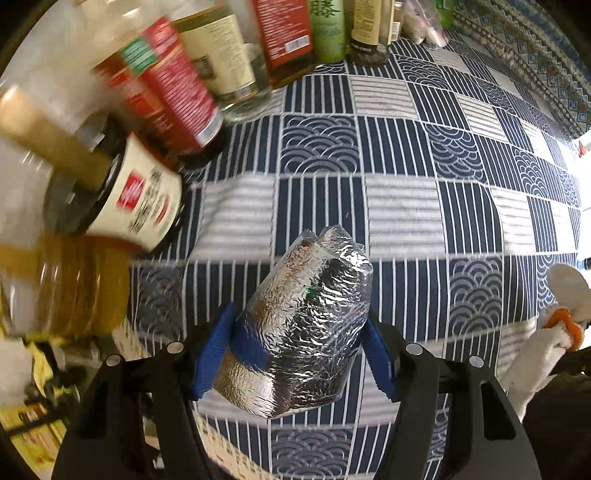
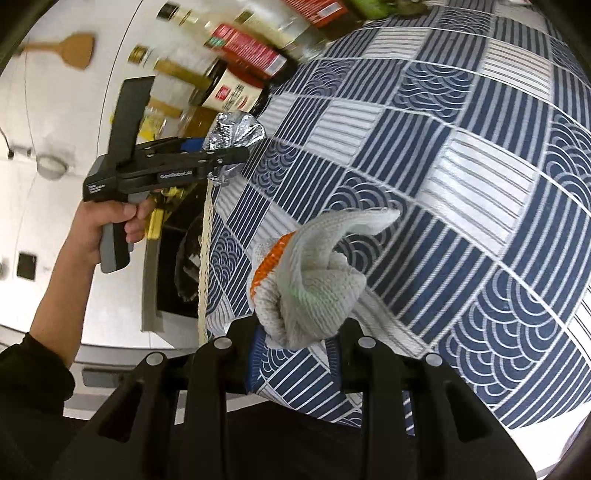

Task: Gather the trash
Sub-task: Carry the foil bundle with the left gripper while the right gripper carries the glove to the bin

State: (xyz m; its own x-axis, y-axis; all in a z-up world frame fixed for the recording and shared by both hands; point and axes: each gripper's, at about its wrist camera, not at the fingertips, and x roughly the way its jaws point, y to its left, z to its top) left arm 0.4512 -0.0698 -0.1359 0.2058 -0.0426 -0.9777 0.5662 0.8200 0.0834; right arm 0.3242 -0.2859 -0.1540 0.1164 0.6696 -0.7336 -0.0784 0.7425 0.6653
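A: What does the left gripper (image 1: 295,354) have?

B: A crumpled silver foil bag (image 1: 306,332). The blue pads (image 1: 212,354) press on it from both sides, so the jaws are clamped on it, and it hangs clear of the blue-and-white patterned tablecloth (image 1: 406,206). From the right wrist view the same bag (image 2: 236,129) sits at the far edge of the table, with a bare hand (image 2: 110,225) around the gripper's handle.

A: And the right gripper (image 2: 295,343)?

B: Its fingers are close together, pinched on a bunched grey knitted glove (image 2: 314,288) with an orange cuff edge. The glove stands up above the cloth, one fingertip pointing away.

A: What containers are about?

B: A row at the back of the table. A cream-labelled jar (image 1: 144,199) with a dark lid leans nearest the bag; what is in it I cannot tell. Next to it stands a dark bottle with a red label (image 1: 177,88). A clear bottle of amber liquid (image 1: 74,284) is at the left edge, blurred. Further along stand a clear bottle with a pale label (image 1: 221,55) and a green one (image 1: 327,29).

A: Anything past the table?

B: A wooden spatula (image 2: 70,50) against the white surface.
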